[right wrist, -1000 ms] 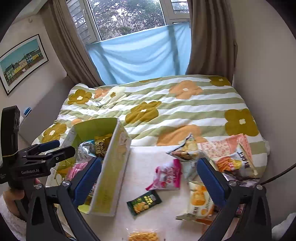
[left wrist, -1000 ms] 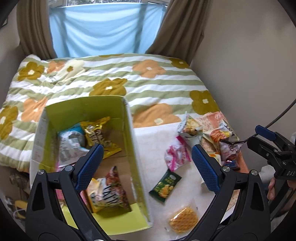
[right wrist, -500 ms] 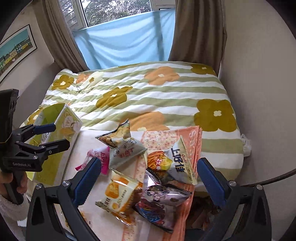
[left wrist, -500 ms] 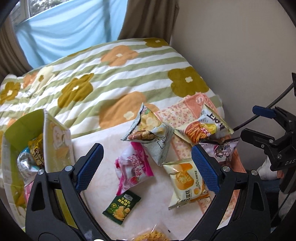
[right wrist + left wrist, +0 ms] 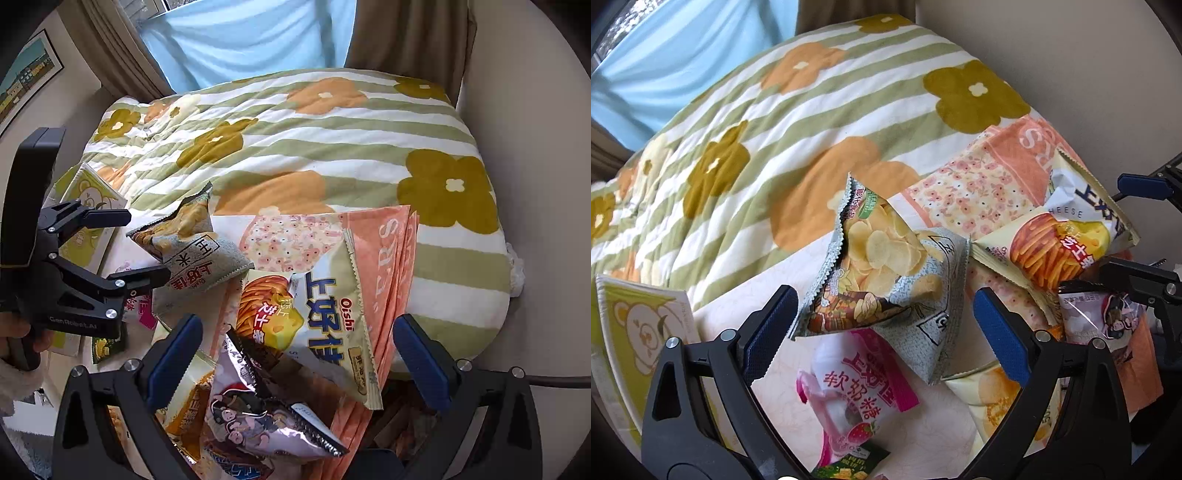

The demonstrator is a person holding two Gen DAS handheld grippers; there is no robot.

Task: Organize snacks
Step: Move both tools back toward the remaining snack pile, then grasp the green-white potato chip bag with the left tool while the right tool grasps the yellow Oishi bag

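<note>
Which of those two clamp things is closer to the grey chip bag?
Left. The left gripper is open right over the grey chip bag, which sits between its fingers. The right gripper is off to the side, over the cheese-stick bag.

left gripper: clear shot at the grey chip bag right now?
Probably yes. The left gripper has its jaws open, nothing between them, and the grey chip bag lies on top of the pile with nothing covering it.

Setting: home bedroom. Bed with flower-print striped quilt [image 5: 295, 147] fills centre frame; brown curtains [image 5: 406, 33] and a window upper centre; framed picture [image 5: 27, 79] on the wall, upper left.
</note>
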